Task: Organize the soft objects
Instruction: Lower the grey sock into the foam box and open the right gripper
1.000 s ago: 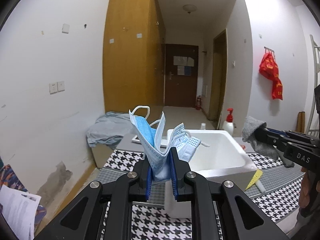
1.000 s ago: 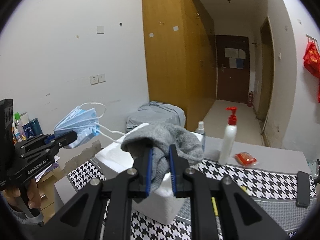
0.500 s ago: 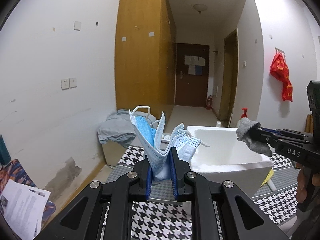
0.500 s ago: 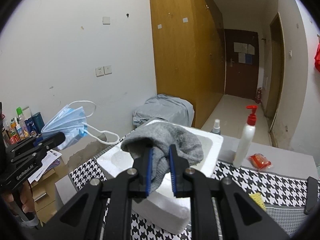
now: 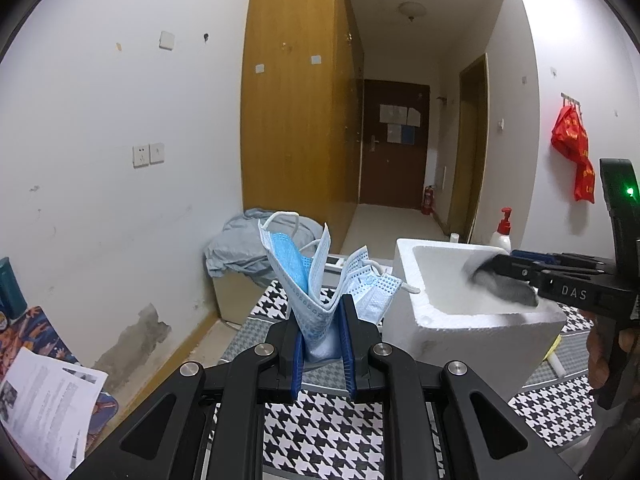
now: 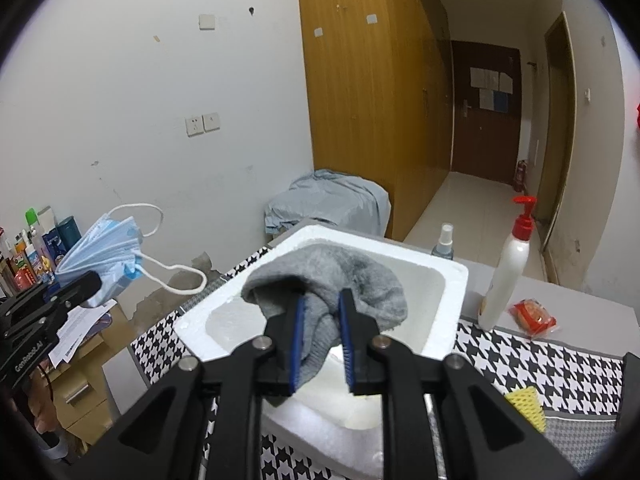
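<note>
Right gripper (image 6: 322,316) over white foam box (image 6: 448,280), jaws just opening, grey sock (image 6: 360,280) loose between pads. Left gripper (image 5: 323,326) clamped on blue face masks (image 5: 308,276).

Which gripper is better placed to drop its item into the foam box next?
Right gripper: it is over the foam box, jaws just opening around the grey sock. Left gripper, clamping masks, sits beside the box.

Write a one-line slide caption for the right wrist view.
Right gripper, jaws just opening, releases a grey sock over the white foam box; left gripper holds blue masks.
</note>
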`<state>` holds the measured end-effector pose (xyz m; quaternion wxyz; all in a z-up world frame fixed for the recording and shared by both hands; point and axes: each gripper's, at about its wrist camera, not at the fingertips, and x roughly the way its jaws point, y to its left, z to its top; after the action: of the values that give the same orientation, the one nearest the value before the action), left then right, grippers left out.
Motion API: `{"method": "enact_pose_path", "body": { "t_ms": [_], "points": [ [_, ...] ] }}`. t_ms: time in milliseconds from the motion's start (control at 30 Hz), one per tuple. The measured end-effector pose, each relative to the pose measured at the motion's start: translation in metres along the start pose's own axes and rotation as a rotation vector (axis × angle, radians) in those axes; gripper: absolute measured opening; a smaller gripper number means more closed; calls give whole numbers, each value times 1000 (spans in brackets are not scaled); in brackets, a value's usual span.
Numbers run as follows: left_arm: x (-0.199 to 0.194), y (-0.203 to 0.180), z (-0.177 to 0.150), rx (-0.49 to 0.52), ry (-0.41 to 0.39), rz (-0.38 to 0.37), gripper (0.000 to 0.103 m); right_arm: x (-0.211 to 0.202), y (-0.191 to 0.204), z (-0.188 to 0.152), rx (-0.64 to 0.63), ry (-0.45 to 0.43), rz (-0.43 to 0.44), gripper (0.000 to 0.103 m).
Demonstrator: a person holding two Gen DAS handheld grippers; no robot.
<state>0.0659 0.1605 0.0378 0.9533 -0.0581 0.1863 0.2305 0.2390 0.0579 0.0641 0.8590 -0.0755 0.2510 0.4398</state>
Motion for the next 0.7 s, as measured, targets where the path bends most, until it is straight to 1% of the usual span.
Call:
{"method": "enact_pose_path", "body": {
  "t_ms": [33,67,100,233,400,633,700],
  "points": [
    [0,1,0,-1,0,-4,17,1,0,0,-3,3,-16,54],
    [0,1,0,-2,-4,-11,17,1,0,0,-5,0,-26,69],
    [1,2,1,-6,-5,-16,17,-1,1,-1,-8,-10,-35,73],
    [2,2,3,-7,-3,-34,17,-9,3,-2,-19,-31,-39,75],
    [1,-4,8,12,-19,-56,17,-18,1,-8,-7,-41,-63,76],
    [3,-27,18,53,-34,-118,17,-42,-12,-20,23,-65,-106,77],
    [6,-34,21,60,-31,-145,17,-49,-15,-22,27,-77,-125,82]
  ]
}}
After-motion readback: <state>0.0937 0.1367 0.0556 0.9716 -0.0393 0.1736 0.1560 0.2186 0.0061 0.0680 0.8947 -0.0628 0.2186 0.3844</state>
